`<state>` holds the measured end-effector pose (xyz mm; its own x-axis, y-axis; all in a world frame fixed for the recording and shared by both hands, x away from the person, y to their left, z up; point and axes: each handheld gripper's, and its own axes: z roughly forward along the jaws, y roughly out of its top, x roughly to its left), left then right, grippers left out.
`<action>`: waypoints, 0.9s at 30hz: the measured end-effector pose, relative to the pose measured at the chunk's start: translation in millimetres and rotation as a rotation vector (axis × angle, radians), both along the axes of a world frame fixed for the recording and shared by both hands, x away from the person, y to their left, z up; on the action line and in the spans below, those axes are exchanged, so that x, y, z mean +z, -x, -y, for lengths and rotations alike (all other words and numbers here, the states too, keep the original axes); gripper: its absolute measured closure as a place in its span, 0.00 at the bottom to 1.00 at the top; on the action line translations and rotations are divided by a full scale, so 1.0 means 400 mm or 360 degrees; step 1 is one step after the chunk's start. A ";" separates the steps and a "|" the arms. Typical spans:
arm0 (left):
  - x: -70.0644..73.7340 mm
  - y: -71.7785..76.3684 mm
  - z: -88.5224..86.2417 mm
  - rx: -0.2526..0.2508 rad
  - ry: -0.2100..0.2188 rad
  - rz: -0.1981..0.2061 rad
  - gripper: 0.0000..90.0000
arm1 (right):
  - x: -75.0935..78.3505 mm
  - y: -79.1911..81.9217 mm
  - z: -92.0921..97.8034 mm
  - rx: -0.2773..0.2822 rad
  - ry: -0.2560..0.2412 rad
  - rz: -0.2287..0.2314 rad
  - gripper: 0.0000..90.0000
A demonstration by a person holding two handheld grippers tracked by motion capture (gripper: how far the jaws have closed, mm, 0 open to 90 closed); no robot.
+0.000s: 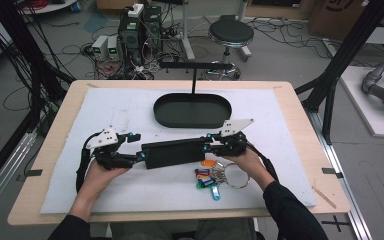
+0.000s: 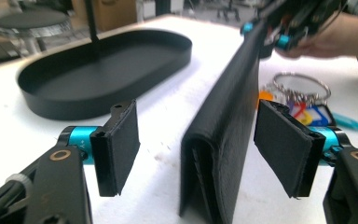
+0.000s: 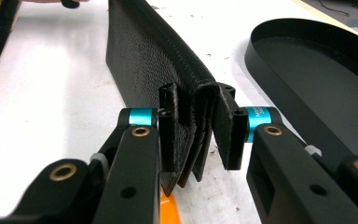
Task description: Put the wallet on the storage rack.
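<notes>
A long black leather wallet [image 1: 172, 152] stands on edge on the white mat, lying left to right between the two grippers. My right gripper [image 1: 207, 142] is shut on its right end, and the right gripper view shows the pads squeezing the folded end of the wallet [image 3: 158, 60] at the right gripper [image 3: 198, 130]. My left gripper [image 1: 136, 146] is open at the other end. In the left gripper view its pads [image 2: 119, 144] stand on either side of the wallet [image 2: 223, 135], with a gap on each side.
A black oval tray [image 1: 161, 116] with a T-shaped stand [image 1: 195, 67] sits just beyond the wallet. A ring of keys with coloured tags [image 1: 212, 175] lies in front of the right hand. The white mat [image 1: 115, 105] covers most of the wooden table.
</notes>
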<state>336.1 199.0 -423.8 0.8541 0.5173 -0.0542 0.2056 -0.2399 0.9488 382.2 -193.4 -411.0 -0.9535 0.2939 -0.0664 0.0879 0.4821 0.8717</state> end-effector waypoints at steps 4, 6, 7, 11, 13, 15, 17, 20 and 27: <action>-0.020 -0.011 0.023 -0.0079 -0.0084 -0.0066 0.39 | 0.002 0.003 0.001 0.0013 -0.0007 0.0001 0.83; -0.026 -0.014 0.033 -0.0104 -0.0101 -0.0071 0.46 | 0.002 0.005 0.002 0.0016 -0.0003 -0.0011 0.83; -0.027 -0.015 0.034 -0.0105 -0.0098 -0.0065 0.55 | 0.001 0.005 0.004 0.0027 -0.0001 -0.0006 0.83; -0.033 -0.022 0.021 -0.0138 -0.0038 -0.0084 0.68 | -0.003 0.006 0.008 0.0033 0.0012 -0.0037 0.83; -0.033 -0.022 0.022 -0.0138 -0.0041 -0.0076 0.69 | -0.003 0.005 0.008 0.0035 0.0011 -0.0036 0.83; -0.033 -0.020 0.023 -0.0162 -0.0052 -0.0056 0.73 | -0.007 0.002 0.010 0.0031 0.0023 -0.0048 0.83; -0.033 -0.020 0.023 -0.0170 -0.0057 -0.0051 0.75 | -0.008 0.002 0.010 0.0030 0.0021 -0.0053 0.83; -0.035 -0.019 0.024 -0.0175 -0.0038 -0.0047 0.79 | -0.010 0.002 0.012 0.0022 0.0024 -0.0042 0.82; -0.024 -0.013 0.028 -0.0192 -0.0031 0.0011 0.82 | -0.008 0.004 0.013 -0.0021 0.0026 -0.0002 0.75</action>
